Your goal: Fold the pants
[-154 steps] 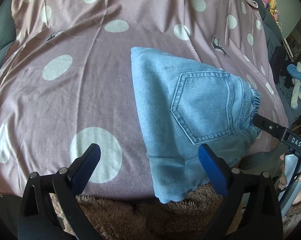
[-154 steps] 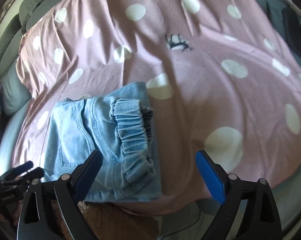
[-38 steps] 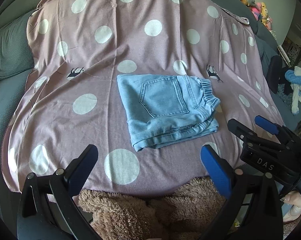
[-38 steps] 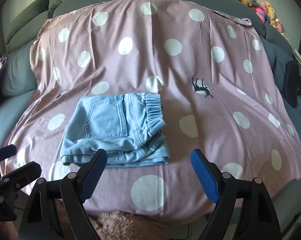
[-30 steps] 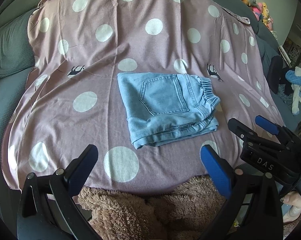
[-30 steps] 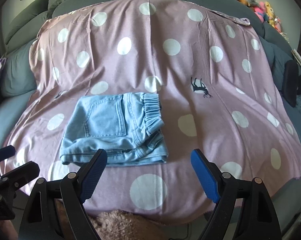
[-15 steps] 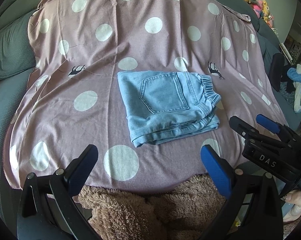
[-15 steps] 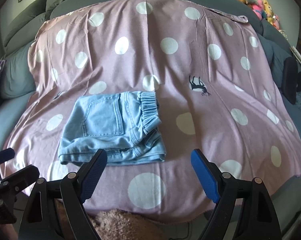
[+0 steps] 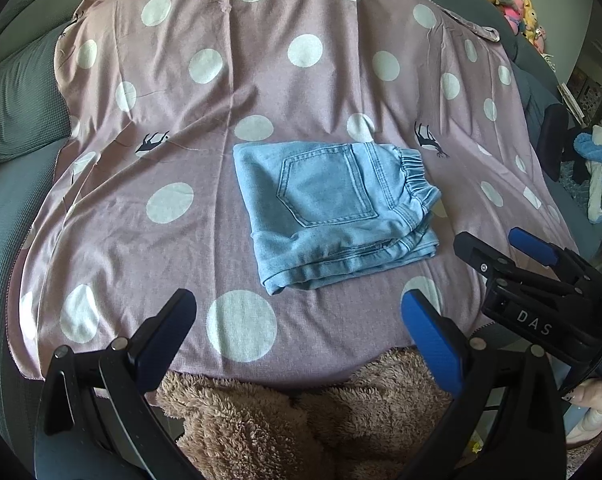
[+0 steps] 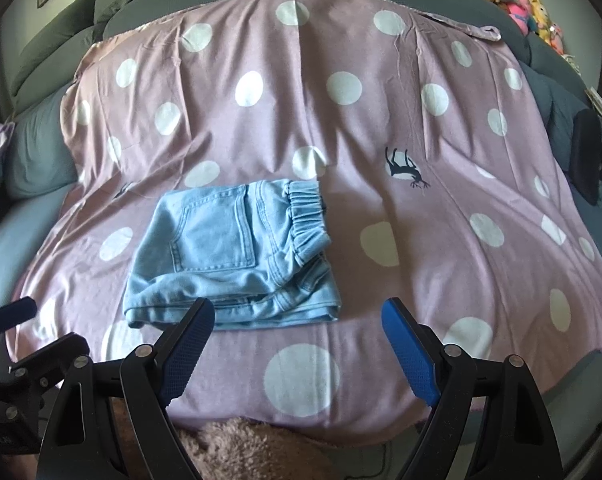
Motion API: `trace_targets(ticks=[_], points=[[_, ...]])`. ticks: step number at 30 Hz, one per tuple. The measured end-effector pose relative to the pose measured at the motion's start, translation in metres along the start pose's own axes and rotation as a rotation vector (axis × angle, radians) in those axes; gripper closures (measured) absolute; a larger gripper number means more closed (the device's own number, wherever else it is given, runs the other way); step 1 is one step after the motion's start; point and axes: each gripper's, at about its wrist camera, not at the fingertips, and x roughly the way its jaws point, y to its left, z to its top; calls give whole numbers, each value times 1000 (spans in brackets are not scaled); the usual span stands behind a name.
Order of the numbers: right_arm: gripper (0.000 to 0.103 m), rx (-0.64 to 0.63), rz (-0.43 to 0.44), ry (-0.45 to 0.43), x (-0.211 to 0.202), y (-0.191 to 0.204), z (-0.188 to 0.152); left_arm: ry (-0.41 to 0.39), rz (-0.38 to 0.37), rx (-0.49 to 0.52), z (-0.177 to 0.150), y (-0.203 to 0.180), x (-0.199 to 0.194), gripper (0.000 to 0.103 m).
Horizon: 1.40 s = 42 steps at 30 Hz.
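Light blue denim pants lie folded into a compact rectangle on the pink polka-dot sheet, back pocket up, elastic waistband to the right. They also show in the right wrist view. My left gripper is open and empty, held back near the sheet's front edge. My right gripper is open and empty, also near the front edge, just in front of the pants. The right gripper shows in the left wrist view at the right, and the left gripper shows at the left edge of the right wrist view.
The sheet covers a grey sofa with cushions at the back and left. A brown fluffy blanket lies below the sheet's front edge. Soft toys sit at the far right, and clothes lie beside the sofa.
Both grippers have drawn back from the pants, which now lie folded further away. In the last second the views have hardly shifted.
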Motion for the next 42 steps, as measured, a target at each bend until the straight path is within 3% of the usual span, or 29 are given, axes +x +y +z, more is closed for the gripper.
trace_targets(ticks=[42], points=[[18,3,-16,11,4,-4,-4,0,-11,-31,-1,8,0,1]])
